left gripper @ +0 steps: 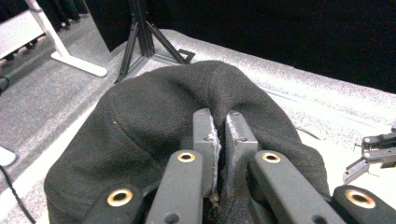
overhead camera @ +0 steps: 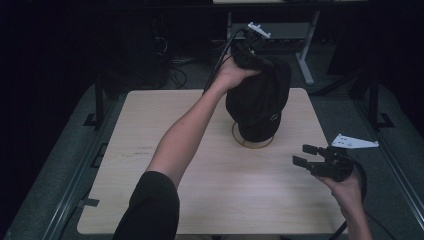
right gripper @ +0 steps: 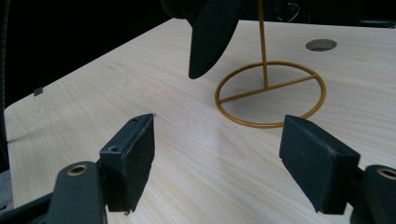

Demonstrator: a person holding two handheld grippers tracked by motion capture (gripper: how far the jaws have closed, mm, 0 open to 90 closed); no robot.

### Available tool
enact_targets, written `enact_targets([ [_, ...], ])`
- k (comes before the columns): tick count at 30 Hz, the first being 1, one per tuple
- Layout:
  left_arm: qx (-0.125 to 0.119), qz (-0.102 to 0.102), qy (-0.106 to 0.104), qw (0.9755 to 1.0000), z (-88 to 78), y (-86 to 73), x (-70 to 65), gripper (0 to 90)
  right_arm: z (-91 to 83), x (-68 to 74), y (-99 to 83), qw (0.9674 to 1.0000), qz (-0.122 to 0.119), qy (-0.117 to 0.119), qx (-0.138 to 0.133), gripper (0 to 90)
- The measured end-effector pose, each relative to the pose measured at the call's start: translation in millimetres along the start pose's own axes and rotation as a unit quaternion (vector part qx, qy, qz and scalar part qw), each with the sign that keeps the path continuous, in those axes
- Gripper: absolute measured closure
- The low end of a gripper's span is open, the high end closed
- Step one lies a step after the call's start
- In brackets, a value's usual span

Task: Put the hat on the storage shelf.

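Right gripper [overhead camera: 306, 155]: jaws wide apart, nothing between them, low over the near right table [overhead camera: 150, 200] | right gripper view: gold wire stand [right gripper: 271, 88], ring base flat on table | left gripper [left gripper: 218, 140]: jaws clamped on black cap [overhead camera: 260, 97] crown atop the stand, table's far side.

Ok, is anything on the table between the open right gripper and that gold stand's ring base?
Nothing visible: bare wood lies between the right gripper and the stand's ring base. The black cap's brim hangs above, off the table.
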State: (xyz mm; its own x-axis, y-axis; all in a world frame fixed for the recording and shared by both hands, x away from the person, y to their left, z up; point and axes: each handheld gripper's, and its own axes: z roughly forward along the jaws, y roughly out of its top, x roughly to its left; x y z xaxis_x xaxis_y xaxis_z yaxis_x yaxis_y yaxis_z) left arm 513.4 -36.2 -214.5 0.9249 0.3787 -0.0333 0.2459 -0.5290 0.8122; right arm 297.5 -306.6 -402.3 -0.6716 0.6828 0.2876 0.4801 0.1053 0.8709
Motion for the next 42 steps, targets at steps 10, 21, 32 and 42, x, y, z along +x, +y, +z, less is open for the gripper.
enact_targets([
  [10, 0.002, -0.017, -0.003, 0.9998, 8.2, -0.4, -1.3, 54.4, 2.1, -1.4, -4.4, 1.0000, 0.002, -0.004, 0.008, 26.2],
  [21, -0.002, -0.018, 0.004, 0.9998, -9.5, -5.0, -1.6, 45.8, 4.9, 1.2, -5.6, 0.9998, -0.003, -0.010, 0.018, 24.6],
  [32, -0.007, -0.014, 0.014, 0.9998, -35.2, -20.7, -8.6, 39.0, 8.9, 6.5, -7.0, 0.9995, -0.009, -0.014, 0.026, 22.8],
  [42, -0.024, -0.029, 0.020, 0.9991, -63.9, -56.8, -9.3, 35.6, 14.2, 11.7, -5.8, 0.9996, -0.012, -0.013, 0.020, 22.2],
])
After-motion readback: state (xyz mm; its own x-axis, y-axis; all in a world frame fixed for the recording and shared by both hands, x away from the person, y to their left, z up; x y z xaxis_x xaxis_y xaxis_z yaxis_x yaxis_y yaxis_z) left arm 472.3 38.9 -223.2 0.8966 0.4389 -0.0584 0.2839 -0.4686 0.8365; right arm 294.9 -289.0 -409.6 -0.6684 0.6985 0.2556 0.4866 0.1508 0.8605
